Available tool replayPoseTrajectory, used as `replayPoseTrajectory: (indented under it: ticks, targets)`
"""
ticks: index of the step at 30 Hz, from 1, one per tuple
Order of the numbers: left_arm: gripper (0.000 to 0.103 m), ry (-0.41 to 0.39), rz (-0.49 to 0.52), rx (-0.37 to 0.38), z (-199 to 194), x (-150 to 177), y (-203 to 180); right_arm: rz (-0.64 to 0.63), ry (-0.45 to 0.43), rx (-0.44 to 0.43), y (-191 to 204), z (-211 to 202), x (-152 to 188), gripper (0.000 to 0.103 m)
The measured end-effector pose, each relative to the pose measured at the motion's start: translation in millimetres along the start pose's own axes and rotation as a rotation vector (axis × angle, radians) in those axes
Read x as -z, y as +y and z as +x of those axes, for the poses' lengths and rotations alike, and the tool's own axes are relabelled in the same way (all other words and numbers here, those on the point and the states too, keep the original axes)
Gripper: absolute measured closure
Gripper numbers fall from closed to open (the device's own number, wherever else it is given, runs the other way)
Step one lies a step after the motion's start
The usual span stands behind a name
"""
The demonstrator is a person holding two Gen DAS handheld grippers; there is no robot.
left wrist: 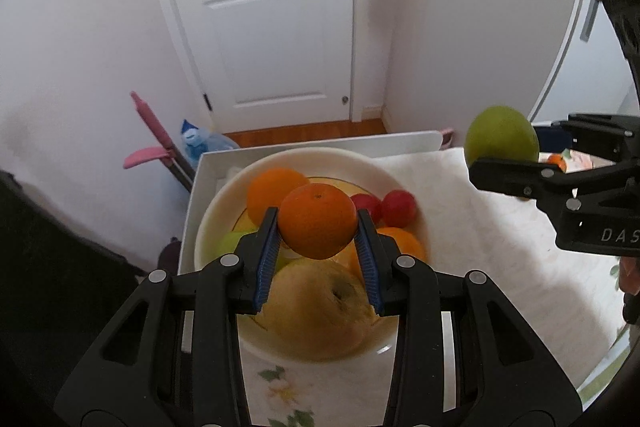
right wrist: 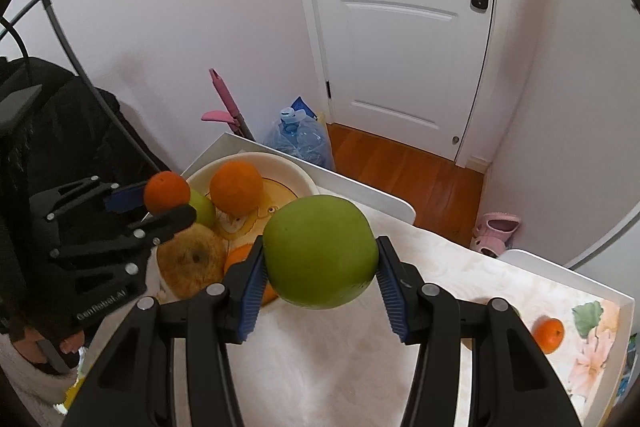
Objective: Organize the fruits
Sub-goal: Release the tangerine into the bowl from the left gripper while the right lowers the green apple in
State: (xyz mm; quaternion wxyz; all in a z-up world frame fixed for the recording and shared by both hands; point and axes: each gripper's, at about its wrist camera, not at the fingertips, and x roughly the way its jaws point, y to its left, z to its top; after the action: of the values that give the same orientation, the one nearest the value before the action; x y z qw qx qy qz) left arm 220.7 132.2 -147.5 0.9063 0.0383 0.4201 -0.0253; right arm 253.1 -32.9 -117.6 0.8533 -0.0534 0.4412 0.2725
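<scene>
While left tongs (left wrist: 318, 231) grip an orange (left wrist: 317, 221), right tongs (right wrist: 320, 267) clamp a green apple (right wrist: 320, 251).

Heaped bowl (left wrist: 224, 203) (white cloth (left wrist: 460, 227) bare)

White letters "DAS" are seen on the black body of the right gripper (left wrist: 516, 159) in the left wrist view, cut off by the edge of the picture. In the right wrist view, faint pale lettering is printed along the black body of the left gripper (right wrist: 168, 201); it appears to read "GenRobot.AI", though the letters are small and blurred. No other text, number or sign can be read on anything else in either view.
</scene>
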Motion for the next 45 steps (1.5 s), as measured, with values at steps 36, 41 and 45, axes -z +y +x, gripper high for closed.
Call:
replayPoseTrajectory:
  ticks: [36,41,45]
  targets:
    - [0.0,-0.031,-0.028,-0.037,-18,14,37,0.005,0.012,-0.025,13,33,-33,0.055]
    - [0.0,-0.01,-0.043,-0.034,-18,17,45,-0.038,0.019,-0.045,22,45,-37,0.055]
    - [0.0,-0.001,-0.051,-0.037,-17,20,51,-0.035,0.038,-0.063,25,60,-36,0.055]
